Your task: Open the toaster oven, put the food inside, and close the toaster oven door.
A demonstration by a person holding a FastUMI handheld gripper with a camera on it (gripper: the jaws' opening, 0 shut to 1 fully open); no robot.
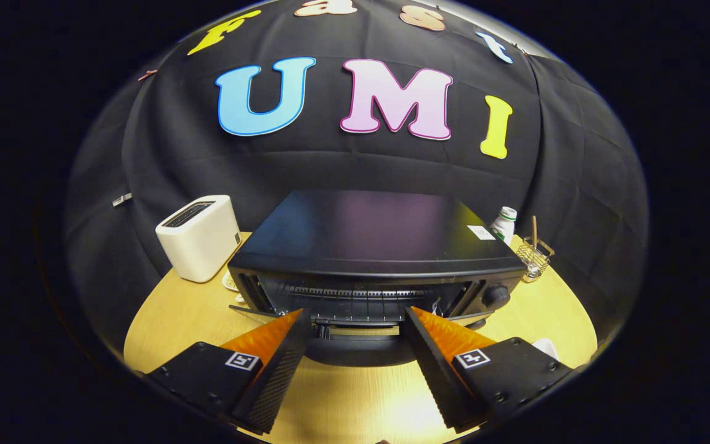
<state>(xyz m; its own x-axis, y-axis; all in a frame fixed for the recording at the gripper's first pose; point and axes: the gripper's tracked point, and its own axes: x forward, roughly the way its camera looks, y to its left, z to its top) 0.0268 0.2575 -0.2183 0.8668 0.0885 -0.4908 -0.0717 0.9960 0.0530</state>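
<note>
Facing open toaster oven [373,246], fingers [293,345] spread apart.

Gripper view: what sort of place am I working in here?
Likely a staged kitchen booth: a black toaster oven with its door down, a white toaster beside it, both on a wooden table against black cloth. The tool is open, just before the oven.

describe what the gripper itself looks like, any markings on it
The gripper has two wedge-shaped fingers that taper toward the tips, with ridged inner faces. Each sits on a black block with visible screws, and each block carries a small square black-and-white tag.
</note>
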